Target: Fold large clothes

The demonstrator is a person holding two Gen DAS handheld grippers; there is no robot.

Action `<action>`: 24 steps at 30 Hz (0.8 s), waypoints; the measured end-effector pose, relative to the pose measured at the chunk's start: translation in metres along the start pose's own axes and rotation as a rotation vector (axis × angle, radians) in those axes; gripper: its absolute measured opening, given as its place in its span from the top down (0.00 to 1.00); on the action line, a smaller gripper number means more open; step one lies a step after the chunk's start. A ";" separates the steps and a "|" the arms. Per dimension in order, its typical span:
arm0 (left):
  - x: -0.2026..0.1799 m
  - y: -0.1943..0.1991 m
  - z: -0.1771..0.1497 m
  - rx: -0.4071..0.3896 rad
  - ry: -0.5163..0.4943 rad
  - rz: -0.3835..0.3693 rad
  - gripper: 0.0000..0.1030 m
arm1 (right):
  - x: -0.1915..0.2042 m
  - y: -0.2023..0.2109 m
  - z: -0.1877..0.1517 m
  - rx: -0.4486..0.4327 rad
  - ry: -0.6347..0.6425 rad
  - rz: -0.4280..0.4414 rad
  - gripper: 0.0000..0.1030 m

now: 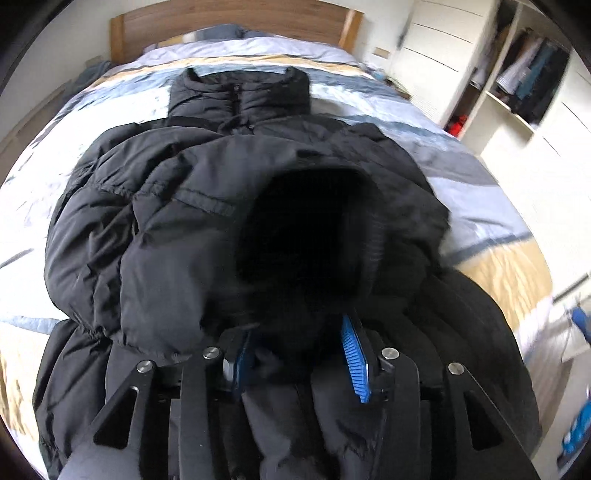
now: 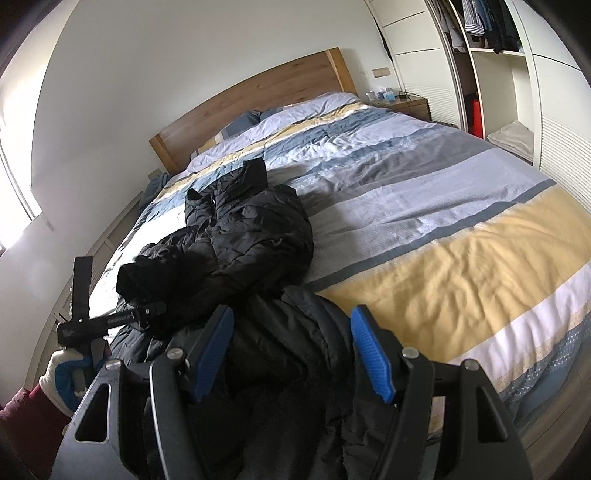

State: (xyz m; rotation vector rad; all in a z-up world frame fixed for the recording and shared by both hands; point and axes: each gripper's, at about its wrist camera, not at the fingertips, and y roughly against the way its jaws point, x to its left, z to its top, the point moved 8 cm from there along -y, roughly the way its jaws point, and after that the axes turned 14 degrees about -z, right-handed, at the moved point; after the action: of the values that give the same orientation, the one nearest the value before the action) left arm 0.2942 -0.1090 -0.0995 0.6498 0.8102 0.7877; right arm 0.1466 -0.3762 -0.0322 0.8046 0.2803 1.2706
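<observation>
- Left wrist view: one black puffer jacket (image 1: pixel 155 206) lies on the striped bedspread (image 1: pixel 491 206), collar toward the wooden headboard (image 1: pixel 236 22), hem toward the foot edge of the bed.
- One sleeve is folded across the chest; its ribbed cuff (image 1: pixel 314 236) gapes toward the camera.
- The left gripper (image 1: pixel 295 354) sits directly at that cuff. Its blue pads (image 1: pixel 354 358) stand parted, with dark fabric lying between them. No pad visibly presses the cloth, so I judge the cuff released, not clamped.
- Right wrist view: the same jacket (image 2: pixel 251 229) occupies the left half of the bed, its hem running over the foot edge under the camera.
- The right gripper (image 2: pixel 291 350) hovers over the lower hem, jaws wide apart, pads clear of the cloth, holding nothing.
- The left gripper (image 2: pixel 110 321) shows at the left edge of this view, carried by a gloved hand (image 2: pixel 64 373).
- Handling, as judgement: the jacket looks light for its bulk, soft and springy, with a smooth shell likely to slip. Folds may puff open again.
- Best holds appear to be stitched edges: hem corners, cuffs, collar. Quilted panels offer thick, slippery purchase.
- Count: one jacket, two grippers, one bed, one open wardrobe (image 2: pixel 491 55), one bedside table (image 2: pixel 406 103).
</observation>
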 end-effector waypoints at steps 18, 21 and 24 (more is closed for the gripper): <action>0.097 0.118 0.049 -0.198 0.073 0.083 0.43 | 0.183 -0.032 0.025 0.010 0.304 0.111 0.37; 0.114 0.117 0.056 -0.200 0.080 0.098 0.40 | 0.231 -0.043 0.031 0.007 0.380 0.144 0.37; 0.126 0.111 0.061 -0.192 0.076 0.117 0.38 | 0.270 -0.059 0.034 0.009 0.440 0.170 0.37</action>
State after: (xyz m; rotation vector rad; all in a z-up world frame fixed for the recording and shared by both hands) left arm 0.3607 0.0416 -0.0305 0.5014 0.7595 0.9888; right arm 0.2928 -0.1445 0.0159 0.5575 0.5801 1.6042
